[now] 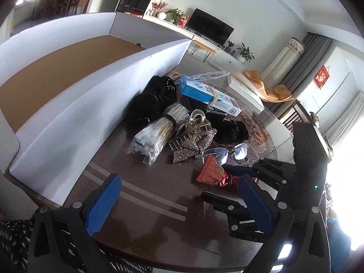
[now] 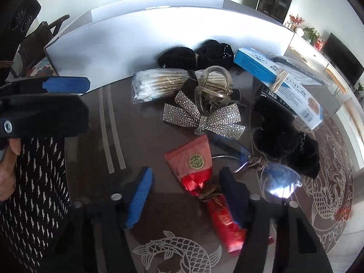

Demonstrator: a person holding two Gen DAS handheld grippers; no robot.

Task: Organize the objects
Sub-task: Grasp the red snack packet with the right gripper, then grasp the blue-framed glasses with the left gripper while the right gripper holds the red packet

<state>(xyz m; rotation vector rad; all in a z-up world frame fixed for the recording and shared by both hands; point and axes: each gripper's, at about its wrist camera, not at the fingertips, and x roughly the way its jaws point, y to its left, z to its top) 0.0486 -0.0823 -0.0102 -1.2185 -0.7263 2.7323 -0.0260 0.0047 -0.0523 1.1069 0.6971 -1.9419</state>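
the right claw gapes wide astride the red packet, which lies between its fingers, set for a pinch. the left claw hangs wide and empty, the box to its left ready for the clutter ahead.

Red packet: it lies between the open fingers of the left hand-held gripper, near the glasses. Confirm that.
Wrong gripper. The red packet lies between the open fingers of the right hand-held gripper, near the glasses, as the right wrist view shows.

Television, potted plants, curtain
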